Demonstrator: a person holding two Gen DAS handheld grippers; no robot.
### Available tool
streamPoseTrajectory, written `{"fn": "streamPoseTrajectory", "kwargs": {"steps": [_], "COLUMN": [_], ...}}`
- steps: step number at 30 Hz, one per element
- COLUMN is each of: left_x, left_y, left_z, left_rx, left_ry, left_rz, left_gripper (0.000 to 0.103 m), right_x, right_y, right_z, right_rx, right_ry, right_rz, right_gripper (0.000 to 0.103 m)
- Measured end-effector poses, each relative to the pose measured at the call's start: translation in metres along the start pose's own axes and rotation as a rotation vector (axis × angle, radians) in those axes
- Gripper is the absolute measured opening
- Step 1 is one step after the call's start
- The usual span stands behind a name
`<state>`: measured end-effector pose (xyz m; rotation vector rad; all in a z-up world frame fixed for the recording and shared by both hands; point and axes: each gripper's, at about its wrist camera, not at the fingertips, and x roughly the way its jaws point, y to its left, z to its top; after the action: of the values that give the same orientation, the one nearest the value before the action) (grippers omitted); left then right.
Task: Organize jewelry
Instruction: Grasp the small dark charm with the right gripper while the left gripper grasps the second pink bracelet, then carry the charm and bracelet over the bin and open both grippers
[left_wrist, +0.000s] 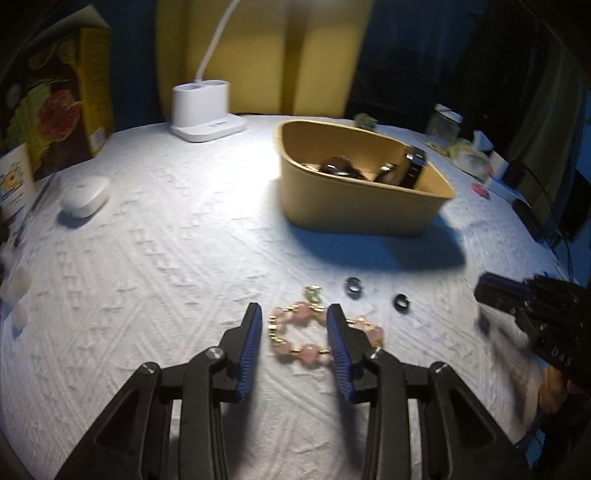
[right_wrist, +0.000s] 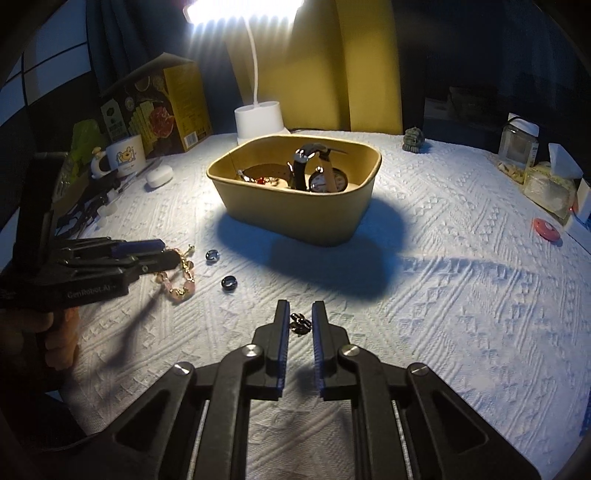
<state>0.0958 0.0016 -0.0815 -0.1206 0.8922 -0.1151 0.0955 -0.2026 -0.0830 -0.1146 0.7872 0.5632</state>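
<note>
a pink bead bracelet with gold links lies on the white embossed cloth of the desk, low centre of frame, between the spread fingers of the left gripper. the right gripper, fingers apart, flanks small dark earrings. the rounded tan paper box holds watches.

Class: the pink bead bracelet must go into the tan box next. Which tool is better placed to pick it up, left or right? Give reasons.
Left. The left tool is open with the pink bead bracelet between its fingers. The right tool is off to the side, astride a small dark piece.
</note>
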Motion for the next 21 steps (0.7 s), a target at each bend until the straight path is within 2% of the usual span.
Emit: {"fn": "streamPoseTrajectory", "kwargs": {"steps": [1, 2, 11, 21], "left_x": [0.001, 0.002, -0.015, -0.054], "left_y": [-0.002, -0.004, -0.013, -0.028], "left_z": [-0.001, -0.001, -0.009, 0.001], "left_rx": [0.012, 0.018, 0.044, 0.073], "left_ry": [0.012, 0.014, -0.016, -0.114], "left_rz": [-0.017, -0.026, -0.068, -0.084], "left_gripper": [0.008, 0.007, 0.007, 0.007], "right_x": [-0.002, -0.002, -0.008, -0.018], "right_y": [0.0, 0.0, 0.004, 0.003], "right_z": [0.0, 0.0, 0.0, 0.015], "right_rx": [-0.002, -0.004, -0.012, -0.007], "right_ry": [-0.007, -0.01, -0.029, -0.085], "right_rz": [0.005, 0.007, 0.013, 0.039], "right_gripper": [0.011, 0.011, 0.011, 0.011]}}
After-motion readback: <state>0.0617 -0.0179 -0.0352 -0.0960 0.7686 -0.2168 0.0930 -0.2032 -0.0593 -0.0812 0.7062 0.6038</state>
